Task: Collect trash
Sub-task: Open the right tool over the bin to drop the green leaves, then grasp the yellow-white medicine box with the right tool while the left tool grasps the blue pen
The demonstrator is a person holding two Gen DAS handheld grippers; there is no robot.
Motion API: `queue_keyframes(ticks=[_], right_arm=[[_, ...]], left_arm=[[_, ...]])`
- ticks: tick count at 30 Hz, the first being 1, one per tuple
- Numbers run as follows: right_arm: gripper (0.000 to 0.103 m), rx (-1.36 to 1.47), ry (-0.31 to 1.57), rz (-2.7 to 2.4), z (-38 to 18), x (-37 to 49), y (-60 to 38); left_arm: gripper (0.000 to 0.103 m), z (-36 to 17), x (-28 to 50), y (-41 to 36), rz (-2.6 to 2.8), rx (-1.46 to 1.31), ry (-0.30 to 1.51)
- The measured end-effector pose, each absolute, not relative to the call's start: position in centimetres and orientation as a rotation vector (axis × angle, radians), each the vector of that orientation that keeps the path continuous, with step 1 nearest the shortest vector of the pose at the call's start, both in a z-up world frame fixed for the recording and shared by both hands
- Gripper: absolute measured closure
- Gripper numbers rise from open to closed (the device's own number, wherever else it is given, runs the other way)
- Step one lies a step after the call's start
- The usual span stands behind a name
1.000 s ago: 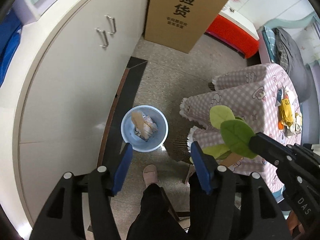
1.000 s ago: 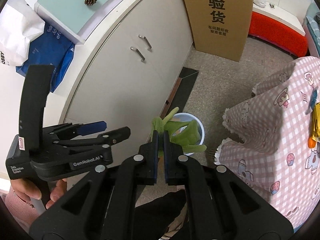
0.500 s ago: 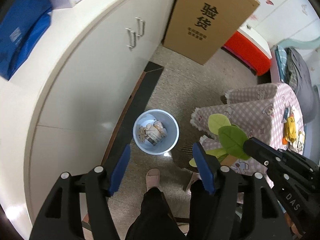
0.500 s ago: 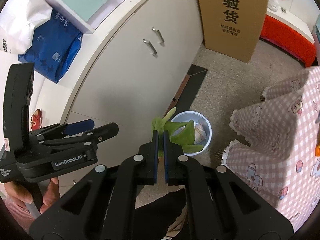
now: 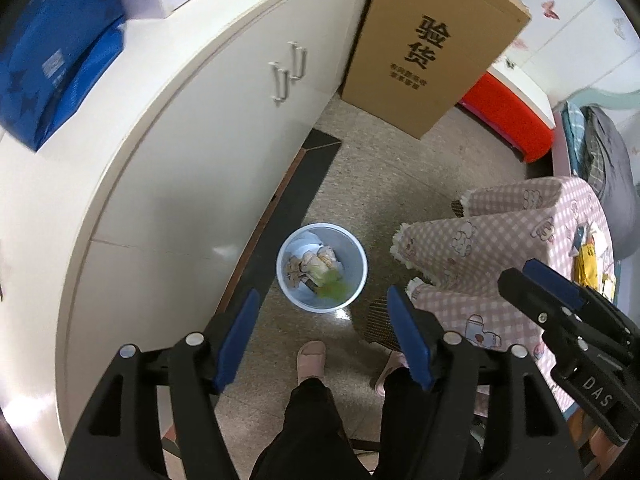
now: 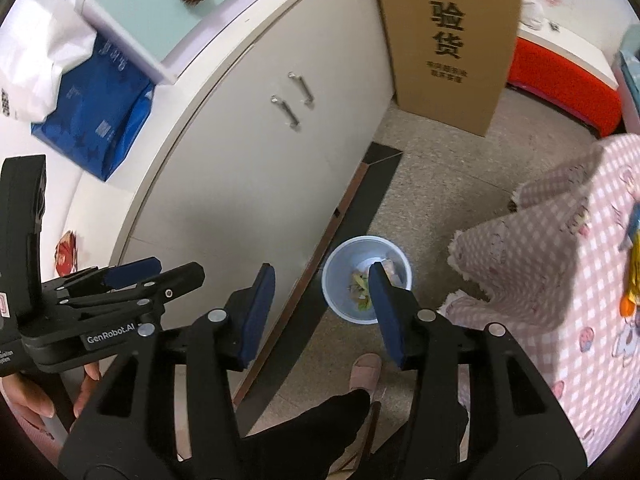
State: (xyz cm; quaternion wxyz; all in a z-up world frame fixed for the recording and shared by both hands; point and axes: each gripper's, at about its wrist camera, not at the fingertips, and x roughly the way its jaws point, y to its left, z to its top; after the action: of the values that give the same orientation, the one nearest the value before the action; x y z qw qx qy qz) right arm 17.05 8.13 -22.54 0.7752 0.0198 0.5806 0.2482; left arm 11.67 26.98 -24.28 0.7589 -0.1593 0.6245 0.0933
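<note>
A pale blue trash bin [image 5: 297, 241] [image 6: 340, 256] stands on the floor beside the cabinet, holding crumpled paper and wrappers. Green leaf-shaped trash [image 5: 333, 290] [image 6: 361, 285] lies inside it, loose from any gripper. High above the bin my right gripper [image 6: 320, 276] has its jaws opening, with nothing between the blue pads. In the left wrist view the right gripper [image 5: 528, 276] shows at the right edge, empty. My left gripper [image 5: 322, 302] hangs open and empty over the bin. The left gripper [image 6: 176, 270] also appears at the left of the right wrist view, held by a hand.
A white cabinet [image 5: 192, 160] runs along the left with a blue bag [image 5: 60, 60] on top. A tall cardboard box [image 5: 428, 48] and a red box [image 5: 508, 116] stand behind. A table with pink checked cloth [image 5: 500, 240] is on the right. The person's slippered foot [image 5: 312, 360] is below.
The right gripper's jaws have parted and let go of the green leaves, which have dropped into the bin. The left gripper has risen a little, so the bin looks smaller.
</note>
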Motion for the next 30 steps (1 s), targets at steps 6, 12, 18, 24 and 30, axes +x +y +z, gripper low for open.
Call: queue_keyframes(ticks=[6,12,18,24,30], right_arm=[[0.054,0.126,1.234,0.453,-21.5,17.3,2.2],[0.054,0.224,1.184,0.323,-20.3,16.9,-6.9],[0.053,0.336,1.136,0.136,-19.7,16.2,-19.4],[0.044,0.380,1.085,-0.052,-19.0,15.6,-31.9],[0.040,0.426,1.109,-0.167,-20.8,17.1,-41.4]], left_arm=[[0.037,-23.7,13.7,22.1,0.118,-0.295,1.362],[0.037,-23.0,16.7,13.0,-0.026,-0.188,1.367],[0.037,-22.8,19.1,2.5,-0.167,-0.090,1.376],[0.037,-23.0,21.3,-9.5,-0.290,-0.011,1.389],[0.037,-23.6,24.0,-17.0,-0.309,0.016,1.398]])
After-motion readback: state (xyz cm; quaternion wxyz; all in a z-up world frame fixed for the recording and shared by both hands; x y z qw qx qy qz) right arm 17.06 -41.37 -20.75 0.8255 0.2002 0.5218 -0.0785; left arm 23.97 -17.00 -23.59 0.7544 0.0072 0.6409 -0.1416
